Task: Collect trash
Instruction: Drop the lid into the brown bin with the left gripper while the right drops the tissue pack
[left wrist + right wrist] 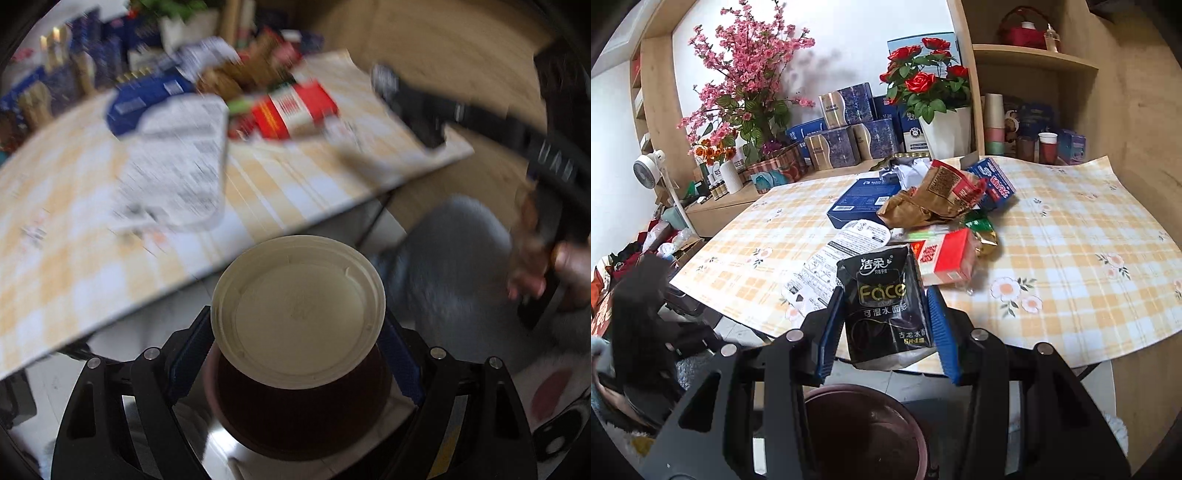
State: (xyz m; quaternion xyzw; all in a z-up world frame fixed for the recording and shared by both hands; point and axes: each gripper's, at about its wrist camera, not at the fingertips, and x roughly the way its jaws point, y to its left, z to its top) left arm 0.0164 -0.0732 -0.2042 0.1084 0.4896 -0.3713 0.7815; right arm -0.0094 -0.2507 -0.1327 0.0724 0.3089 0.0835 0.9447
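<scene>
**Both hands loaded, the drop into the bin comes next**

On the left, the left hand-held gripper (pixel 297 354) is spread wide around a dark red container with a cream lid (pixel 298 314); its blue pads touch the lid's rim on both sides. It tilts steeply down, off the near edge of the surface (pixel 74 236), and the view is blurred.

On the right, the right hand-held gripper (pixel 884 328) is about half open and clamps a black tissue pack (pixel 886 306), raised above the near edge. A dark red bin (pixel 866 432) stands just under it on the floor.

I judge the step as carrying trash to the bin. The next move calls for bringing the pack over the bin's mouth and releasing. More wrappers and boxes (pixel 938 210) wait in the middle of the surface.
</scene>
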